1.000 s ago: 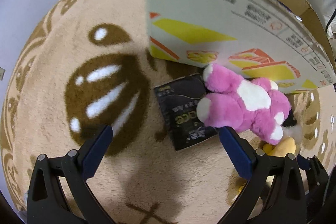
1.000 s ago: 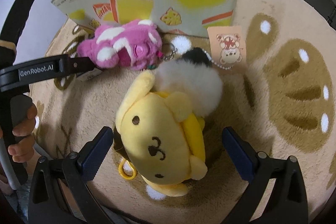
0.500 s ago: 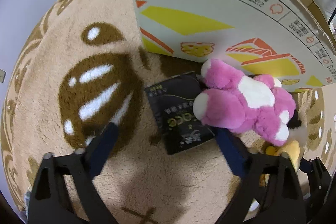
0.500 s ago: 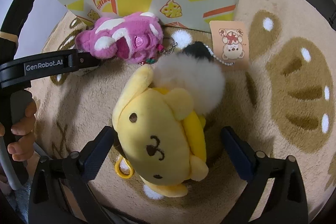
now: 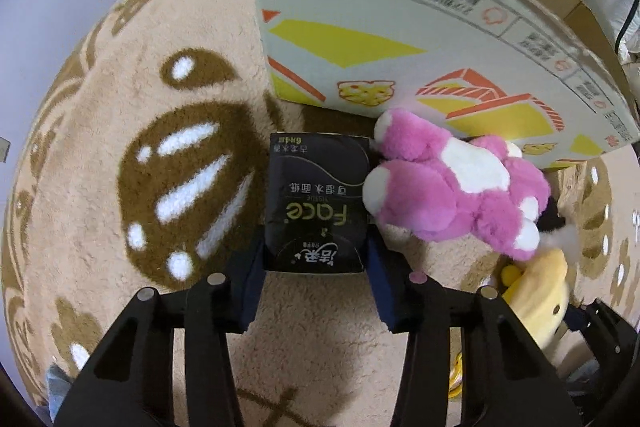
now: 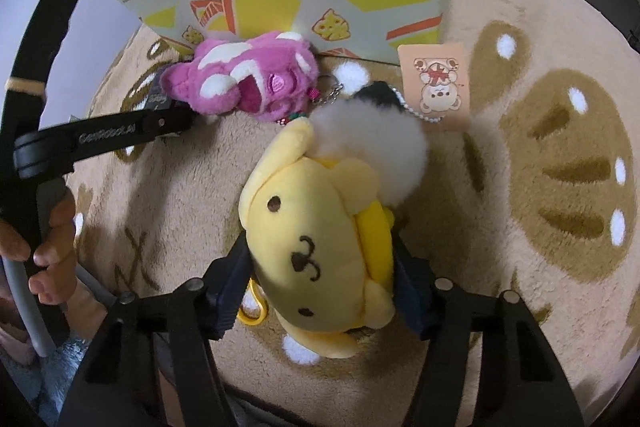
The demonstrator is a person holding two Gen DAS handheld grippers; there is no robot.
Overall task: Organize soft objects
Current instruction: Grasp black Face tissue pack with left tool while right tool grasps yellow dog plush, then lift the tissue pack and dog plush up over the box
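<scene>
A black tissue pack [image 5: 316, 203] lies on the beige rug between the blue pads of my left gripper [image 5: 316, 259]. Its jaws are closing and the pads press on the pack's two sides. To the pack's right, a pink and white plush [image 5: 452, 195] rests against the box. In the right wrist view a yellow plush dog [image 6: 316, 235] lies face up between the fingers of my right gripper [image 6: 320, 267]. Those jaws are closing too, and the pads squeeze the dog's sides. A white fluffy pompom [image 6: 372, 143] sits just beyond the dog's head.
A printed cardboard box [image 5: 380, 7] stands on the rug [image 5: 120, 87] right behind the toys. A peach tag card [image 6: 436, 83] on a bead chain lies by the box's corner. A hand [image 6: 52, 239] grips the left tool's handle at the right wrist view's left edge.
Both grippers went from wide open to closed in on their objects: the left onto the tissue pack, now straight between its pads, the right onto the yellow plush dog.
</scene>
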